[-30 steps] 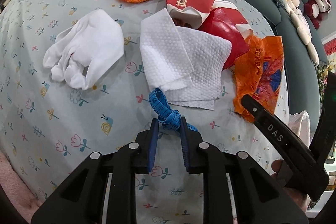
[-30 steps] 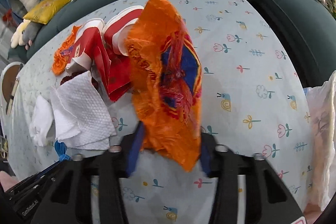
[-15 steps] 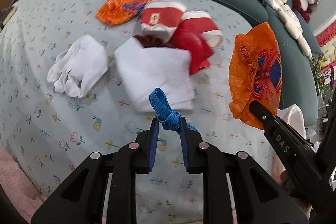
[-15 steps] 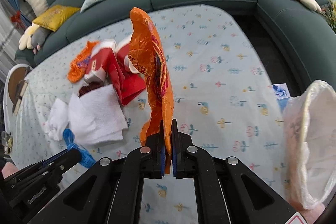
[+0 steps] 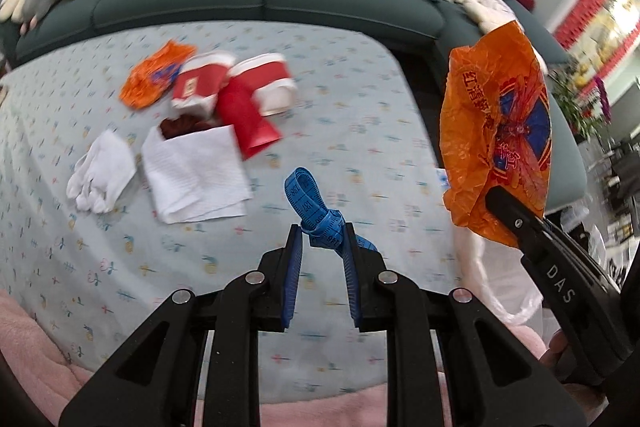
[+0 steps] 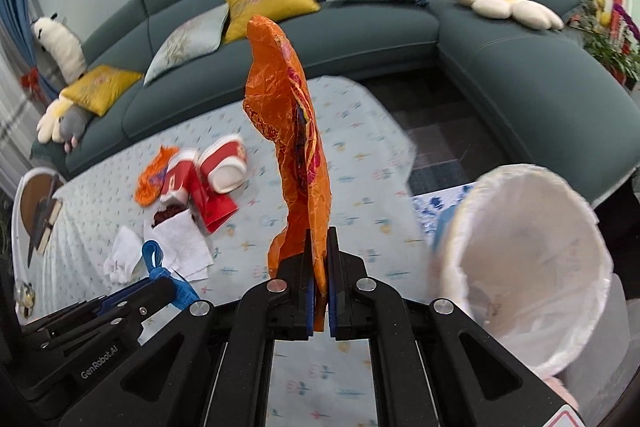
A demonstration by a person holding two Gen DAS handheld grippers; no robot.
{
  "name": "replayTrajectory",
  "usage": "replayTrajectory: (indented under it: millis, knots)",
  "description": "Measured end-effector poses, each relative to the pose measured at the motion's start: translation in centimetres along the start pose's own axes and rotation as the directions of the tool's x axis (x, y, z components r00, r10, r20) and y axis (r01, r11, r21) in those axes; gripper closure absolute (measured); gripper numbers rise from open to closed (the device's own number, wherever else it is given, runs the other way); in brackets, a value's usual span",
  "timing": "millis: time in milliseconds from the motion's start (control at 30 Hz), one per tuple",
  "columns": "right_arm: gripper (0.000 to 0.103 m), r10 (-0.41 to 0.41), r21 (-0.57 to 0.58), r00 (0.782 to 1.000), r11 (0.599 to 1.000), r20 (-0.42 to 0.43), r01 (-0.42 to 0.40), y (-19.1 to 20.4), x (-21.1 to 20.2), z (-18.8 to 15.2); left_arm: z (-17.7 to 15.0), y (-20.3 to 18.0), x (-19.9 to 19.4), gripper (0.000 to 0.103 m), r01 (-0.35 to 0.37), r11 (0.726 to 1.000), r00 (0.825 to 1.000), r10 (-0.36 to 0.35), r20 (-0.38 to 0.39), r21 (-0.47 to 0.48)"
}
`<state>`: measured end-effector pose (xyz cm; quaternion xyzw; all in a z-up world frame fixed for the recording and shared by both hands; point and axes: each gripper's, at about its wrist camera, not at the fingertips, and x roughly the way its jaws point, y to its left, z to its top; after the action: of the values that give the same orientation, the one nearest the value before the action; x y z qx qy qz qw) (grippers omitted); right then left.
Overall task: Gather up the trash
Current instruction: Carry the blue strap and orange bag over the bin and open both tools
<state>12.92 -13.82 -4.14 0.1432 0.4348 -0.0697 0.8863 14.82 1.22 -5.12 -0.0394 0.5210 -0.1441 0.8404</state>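
Teal sofa cushions curved behind the floral tabletop. You had the orange plastic wrapper pinched by its lower edge in the right gripper, jaws nearly shut; it was light, crinkly and slippery, hanging beside the lined bin. Your left gripper, jaws narrow, held the limp blue measuring tape; paper cups and napkin lay behind.
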Motion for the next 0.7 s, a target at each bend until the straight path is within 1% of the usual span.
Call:
replayTrajectory:
  millis: [167, 300, 433, 700]
  knots:
    - [0.098, -0.024, 0.047, 0.999, 0.999, 0.044, 0.022, -3.4, -2.8, -0.3, -0.4, -4.1, -1.1, 0.083, 0.02, 0.997, 0.999, -0.022, 0.025, 0.074]
    - [0.098, -0.044, 0.087, 0.997, 0.995, 0.064, 0.038, -6.3, -4.5, -0.9, -0.7, -6.7, -1.4, 0.083, 0.036, 0.992, 0.999, -0.041, 0.033, 0.121]
    - [0.098, -0.07, 0.127, 0.995, 0.99, 0.077, 0.06, -9.3, -6.1, -1.7, -1.4, -10.0, -1.8, 0.083, 0.053, 0.982, 0.997, -0.061, 0.037, 0.18]
    - [0.098, -0.117, 0.182, 0.99, 0.978, 0.079, 0.101, -13.6, -7.7, -3.2, -2.7, -15.5, -1.6, 0.083, 0.098, 0.956, 0.994, -0.109, 0.024, 0.278]
